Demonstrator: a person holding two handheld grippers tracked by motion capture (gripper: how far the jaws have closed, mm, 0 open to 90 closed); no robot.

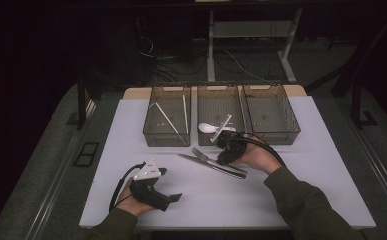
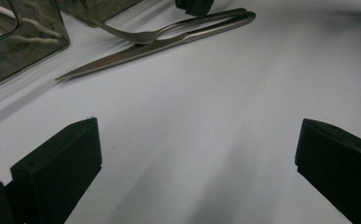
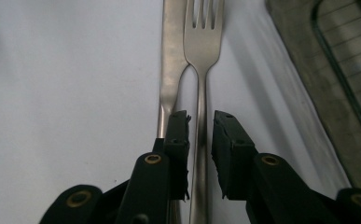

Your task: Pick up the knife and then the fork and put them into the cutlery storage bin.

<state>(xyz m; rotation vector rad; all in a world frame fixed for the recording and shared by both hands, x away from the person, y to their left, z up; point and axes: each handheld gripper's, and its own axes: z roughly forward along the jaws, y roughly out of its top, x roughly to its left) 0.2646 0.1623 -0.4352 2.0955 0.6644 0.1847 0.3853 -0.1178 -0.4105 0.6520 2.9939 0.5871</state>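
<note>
While the right tool (image 3: pixel 200 123) straddles the slim steel fork (image 3: pixel 202 56), its jaws narrowed but not yet pinching
The fork lies beside a steel knife (image 3: pixel 171 56) on the white surface (image 1: pixel 291 190); next, squeeze its handle and lift; left tool (image 2: pixel 194 154) wide open, empty

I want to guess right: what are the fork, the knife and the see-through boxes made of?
The fork and knife look like polished steel: grey, smooth, shiny with reflections. The boxes seem to be smoky clear plastic, since their contents show through the walls, though I can't be sure.
</note>
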